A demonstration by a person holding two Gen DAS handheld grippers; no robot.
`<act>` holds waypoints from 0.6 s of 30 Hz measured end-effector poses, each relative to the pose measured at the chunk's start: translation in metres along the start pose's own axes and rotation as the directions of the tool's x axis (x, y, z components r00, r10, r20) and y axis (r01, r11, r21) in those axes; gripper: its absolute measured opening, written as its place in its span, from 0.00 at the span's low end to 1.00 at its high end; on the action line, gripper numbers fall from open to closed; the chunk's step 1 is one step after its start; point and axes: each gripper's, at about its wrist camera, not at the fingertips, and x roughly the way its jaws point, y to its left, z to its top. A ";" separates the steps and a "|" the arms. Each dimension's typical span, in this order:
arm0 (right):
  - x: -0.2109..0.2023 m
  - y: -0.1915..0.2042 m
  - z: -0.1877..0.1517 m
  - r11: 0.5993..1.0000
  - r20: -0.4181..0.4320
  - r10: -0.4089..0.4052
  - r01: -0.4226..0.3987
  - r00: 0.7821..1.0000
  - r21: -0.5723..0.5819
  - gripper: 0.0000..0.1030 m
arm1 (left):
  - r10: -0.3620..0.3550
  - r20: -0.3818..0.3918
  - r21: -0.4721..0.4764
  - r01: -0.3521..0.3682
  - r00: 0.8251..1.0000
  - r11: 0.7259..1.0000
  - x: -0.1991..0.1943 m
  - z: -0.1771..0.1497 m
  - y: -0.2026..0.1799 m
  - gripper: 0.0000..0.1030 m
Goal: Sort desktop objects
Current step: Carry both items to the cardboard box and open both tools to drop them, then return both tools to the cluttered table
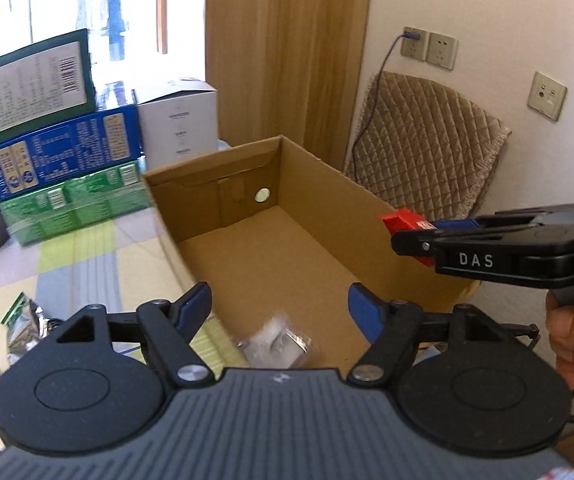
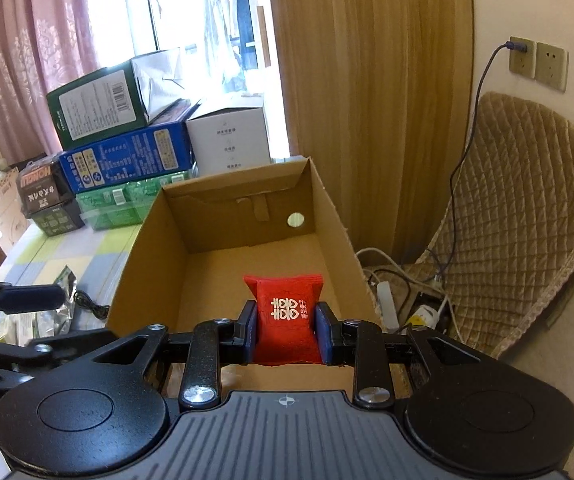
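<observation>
The right gripper (image 2: 285, 330) clamps a red candy packet (image 2: 285, 320) above the near end of the open cardboard box (image 2: 155, 240). The left gripper (image 1: 279, 308) gapes empty over a clear plastic packet (image 1: 277, 342) inside the box's near end.

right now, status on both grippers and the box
Right hand-held gripper shut on red candy packet, over open brown cardboard box. Left hand-held gripper open, clear crinkly packet below. Nothing blocking.
</observation>
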 end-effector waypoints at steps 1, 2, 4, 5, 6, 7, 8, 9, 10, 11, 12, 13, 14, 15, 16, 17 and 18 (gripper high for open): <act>0.001 0.000 0.000 1.000 -0.002 0.003 -0.003 1.000 0.001 0.26 | 0.004 -0.001 -0.003 -0.004 1.000 1.000 -0.002 -0.001 0.003 0.69; 0.002 0.001 0.000 1.000 -0.003 0.008 -0.008 1.000 0.003 0.26 | 0.009 -0.001 -0.005 -0.009 1.000 1.000 -0.005 -0.001 0.006 0.69; 0.004 0.001 -0.001 1.000 -0.001 0.014 -0.014 1.000 0.009 0.26 | 0.023 -0.001 -0.012 -0.023 1.000 1.000 -0.010 -0.003 0.012 0.69; 0.005 0.002 0.000 1.000 -0.002 0.019 -0.019 1.000 0.011 0.27 | 0.026 -0.001 -0.017 -0.026 1.000 1.000 -0.012 -0.004 0.015 0.69; 0.007 0.003 0.000 1.000 -0.003 0.023 -0.023 1.000 0.014 0.35 | 0.029 -0.002 -0.022 -0.029 1.000 0.999 -0.014 -0.006 0.018 0.70; 0.008 0.003 0.000 0.999 -0.003 0.024 -0.024 1.000 0.021 0.41 | 0.032 -0.003 -0.027 -0.032 0.999 0.999 -0.016 -0.007 0.020 0.71; 0.007 0.003 0.000 0.999 0.002 0.026 -0.026 1.000 0.029 0.54 | 0.034 -0.005 -0.030 -0.034 0.999 0.999 -0.018 -0.009 0.023 0.71; 0.005 0.003 0.000 0.999 0.009 0.027 -0.027 1.000 0.032 0.59 | 0.037 -0.009 -0.032 -0.037 0.999 0.999 -0.020 -0.011 0.025 0.72; 0.003 0.005 0.000 0.999 0.016 0.027 -0.028 1.000 0.029 0.59 | 0.042 -0.011 -0.034 -0.042 0.999 0.999 -0.021 -0.013 0.028 0.72; 0.001 0.006 0.000 0.999 0.020 0.026 -0.027 0.999 0.026 0.60 | 0.046 -0.012 -0.037 -0.046 0.999 0.998 -0.024 -0.015 0.030 0.73; -0.002 0.007 0.000 0.999 0.022 0.026 -0.027 0.999 0.026 0.60 | 0.050 -0.014 -0.041 -0.051 0.999 0.998 -0.027 -0.018 0.033 0.73; -0.004 0.007 0.000 0.999 0.025 0.028 -0.028 0.999 0.029 0.60 | 0.055 -0.017 -0.046 -0.055 0.998 0.997 -0.029 -0.020 0.036 0.73; -0.008 0.007 0.000 0.999 0.031 0.026 -0.027 0.999 0.034 0.60 | 0.060 -0.019 -0.051 -0.061 0.998 0.997 -0.033 -0.023 0.039 0.74; -0.011 0.008 0.000 0.999 0.037 0.024 -0.025 0.999 0.038 0.61 | 0.066 -0.020 -0.056 -0.067 0.998 0.996 -0.036 -0.025 0.042 0.74; -0.015 0.009 0.000 0.999 0.042 0.024 -0.025 0.999 0.041 0.61 | 0.073 -0.022 -0.060 -0.074 0.997 0.995 -0.040 -0.029 0.046 0.74; -0.019 0.009 0.000 0.998 0.045 0.026 -0.029 0.999 0.047 0.62 | 0.079 -0.025 -0.065 -0.081 0.997 0.995 -0.044 -0.032 0.049 0.75; -0.023 0.010 -0.001 0.998 0.047 0.029 -0.032 0.998 0.053 0.62 | 0.086 -0.028 -0.069 -0.088 0.996 0.994 -0.049 -0.035 0.052 0.75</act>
